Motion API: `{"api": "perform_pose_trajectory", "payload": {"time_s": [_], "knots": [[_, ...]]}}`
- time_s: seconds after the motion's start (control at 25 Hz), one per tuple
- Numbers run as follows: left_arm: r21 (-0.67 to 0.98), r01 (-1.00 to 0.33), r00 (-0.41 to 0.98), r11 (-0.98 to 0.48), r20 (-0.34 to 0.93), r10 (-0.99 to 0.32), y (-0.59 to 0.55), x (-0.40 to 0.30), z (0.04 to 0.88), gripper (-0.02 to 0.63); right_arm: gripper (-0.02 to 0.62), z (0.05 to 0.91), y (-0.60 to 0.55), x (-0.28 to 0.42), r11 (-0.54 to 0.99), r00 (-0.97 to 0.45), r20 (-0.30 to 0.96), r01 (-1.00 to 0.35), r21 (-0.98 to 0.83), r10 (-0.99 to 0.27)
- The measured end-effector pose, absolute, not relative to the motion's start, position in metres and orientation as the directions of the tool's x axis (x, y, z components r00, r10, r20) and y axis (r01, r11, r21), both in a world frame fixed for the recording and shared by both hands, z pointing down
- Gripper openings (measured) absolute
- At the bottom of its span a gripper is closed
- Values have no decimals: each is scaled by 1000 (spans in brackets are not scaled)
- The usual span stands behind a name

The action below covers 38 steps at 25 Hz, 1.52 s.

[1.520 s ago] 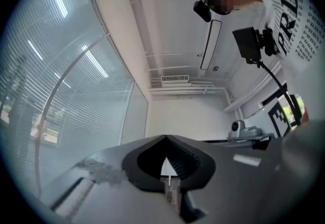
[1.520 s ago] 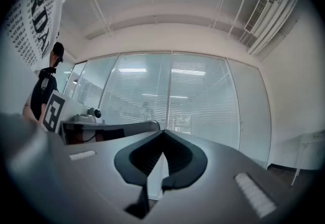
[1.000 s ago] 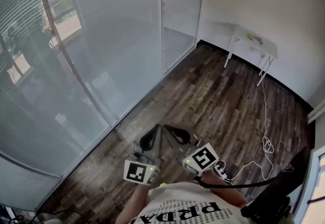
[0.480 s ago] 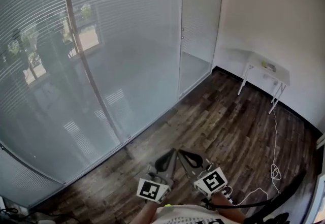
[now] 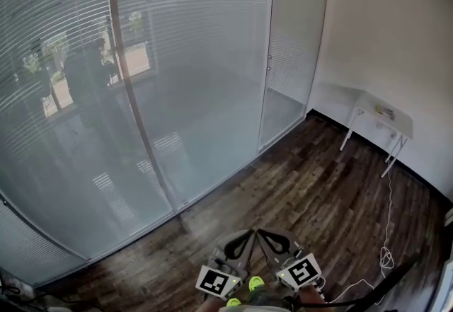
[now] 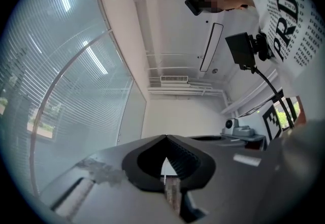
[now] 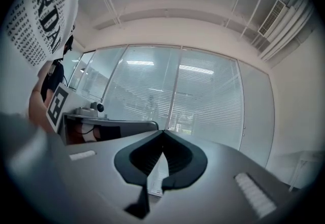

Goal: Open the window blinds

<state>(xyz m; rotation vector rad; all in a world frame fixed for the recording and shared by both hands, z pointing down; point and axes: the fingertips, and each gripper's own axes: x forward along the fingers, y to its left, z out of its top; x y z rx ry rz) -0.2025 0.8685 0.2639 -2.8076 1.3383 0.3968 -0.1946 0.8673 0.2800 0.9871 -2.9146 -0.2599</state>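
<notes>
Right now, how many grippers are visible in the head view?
2. The left gripper is at the bottom edge, just left of centre; the right gripper is beside it, on its right. Both have their jaws together, with nothing held. None seems hidden.

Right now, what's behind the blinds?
Through the blinds, only hazy greenery and bright daylight show, at the left. The blinds hide everything else behind them.

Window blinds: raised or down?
Down: the white horizontal slat blinds span the glass panes in the head view; outdoors shows only dimly through them.
</notes>
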Motion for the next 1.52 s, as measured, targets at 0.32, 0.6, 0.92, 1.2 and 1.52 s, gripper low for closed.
{"api": "perform_pose_trajectory", "payload": {"time_s": [0.32,0.6,0.92,1.2,1.52], "knots": [[93,-778,611,-621,-119,-783,840,-188,300,-9,8,307,838,-179,794,-796,68,-587,159,-602],[77,-782,614,-619,-82,-785,787,-171,312,-9,8,317,785,-162,795,-796,38,-598,106,-604],[65,-811,578,-582,-70,-813,722,-137,312,-9,8,318,719,-128,820,-821,28,-565,91,-570],[72,-805,586,-589,-58,-808,669,-104,349,-9,8,348,666,-98,837,-836,51,-541,80,-546],[90,-813,576,-575,-27,-817,617,-76,342,-9,7,339,617,-68,840,-839,55,-539,53,-542]]}}
